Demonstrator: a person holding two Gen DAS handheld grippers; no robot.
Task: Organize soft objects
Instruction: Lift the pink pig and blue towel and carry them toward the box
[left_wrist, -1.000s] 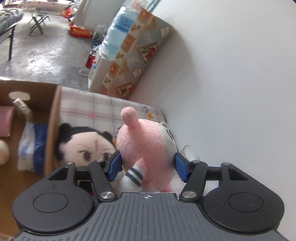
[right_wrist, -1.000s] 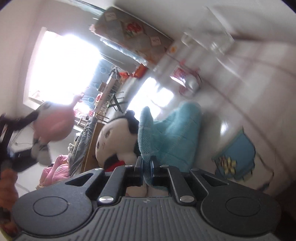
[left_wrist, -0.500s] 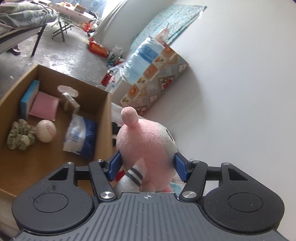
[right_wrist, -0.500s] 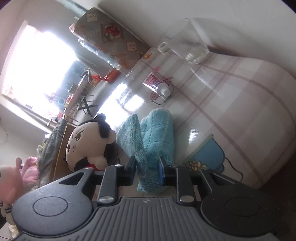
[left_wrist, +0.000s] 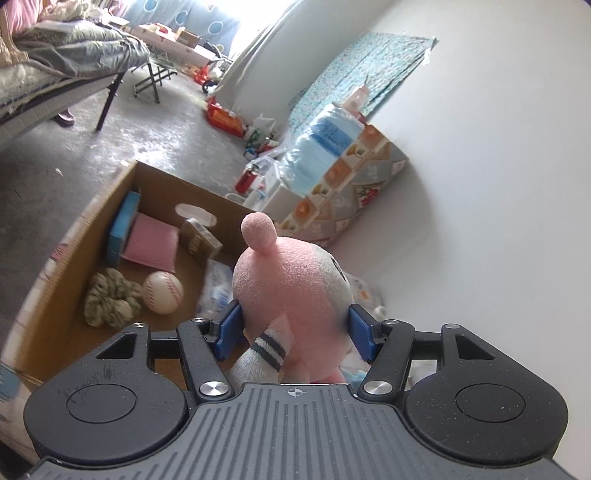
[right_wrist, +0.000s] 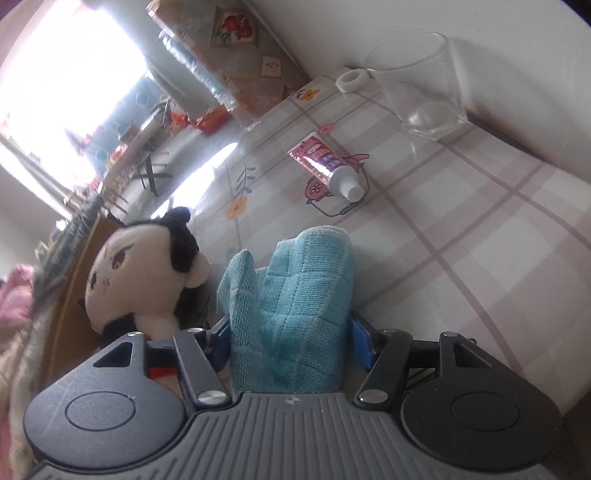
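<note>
My left gripper (left_wrist: 295, 325) is shut on a pink plush toy (left_wrist: 291, 284) with a striped sleeve, both blue pads against its sides. It hangs over the near right corner of an open cardboard box (left_wrist: 166, 188). In the right wrist view the jaws of my right gripper (right_wrist: 291, 332) are opening, and a bunched blue cloth (right_wrist: 295, 288) sits loose between them on the checked tablecloth (right_wrist: 480, 240). A black-haired doll (right_wrist: 140, 269) lies just left of the cloth, against the box side.
The box holds a baseball (left_wrist: 162, 292), a knitted scrunchie (left_wrist: 109, 297), a pink pad (left_wrist: 151, 243), a blue box (left_wrist: 123, 225) and a tissue pack (left_wrist: 218, 288). On the table stand a glass (right_wrist: 417, 85), a tape roll (right_wrist: 352, 79) and a toothpaste tube (right_wrist: 325, 164).
My left gripper carried the pink plush from above the doll on the table to over the box. My right gripper, shut on the blue cloth before, has spread its jaws around it.
</note>
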